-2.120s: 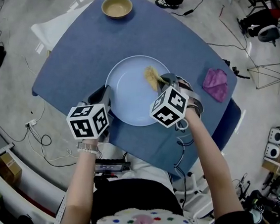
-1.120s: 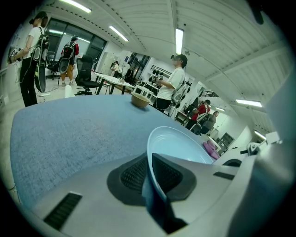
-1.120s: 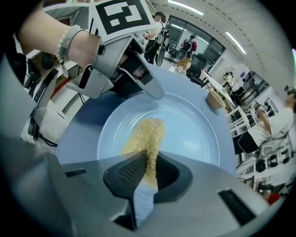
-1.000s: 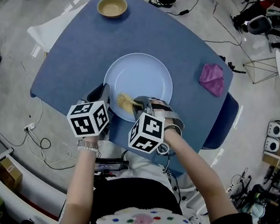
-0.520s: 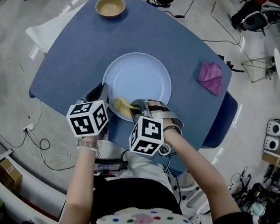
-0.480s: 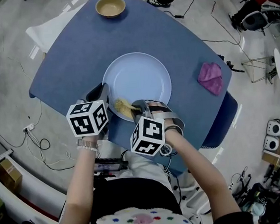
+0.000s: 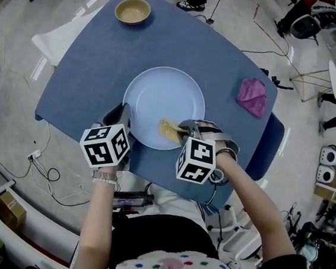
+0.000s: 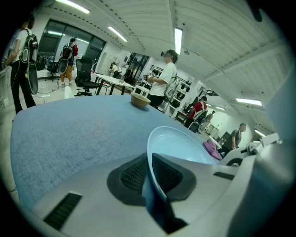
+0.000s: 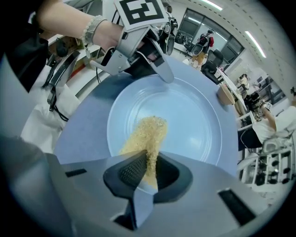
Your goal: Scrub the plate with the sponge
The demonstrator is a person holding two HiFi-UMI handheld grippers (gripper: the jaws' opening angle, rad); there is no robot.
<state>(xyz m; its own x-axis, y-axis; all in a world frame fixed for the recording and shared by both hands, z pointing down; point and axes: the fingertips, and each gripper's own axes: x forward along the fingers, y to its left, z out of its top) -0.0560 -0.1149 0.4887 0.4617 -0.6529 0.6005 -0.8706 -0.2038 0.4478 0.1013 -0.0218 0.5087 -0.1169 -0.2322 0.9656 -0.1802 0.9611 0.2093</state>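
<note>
Sponge (image 7: 168, 129) farther right on plate (image 7: 158, 93)

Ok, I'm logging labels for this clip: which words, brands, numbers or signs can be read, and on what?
No readable text anywhere.
Cubes on the left gripper and right gripper: only black-and-white square marker patterns, no letters or digits.
The plate, sponge, bowl and cloth show no print.
</note>
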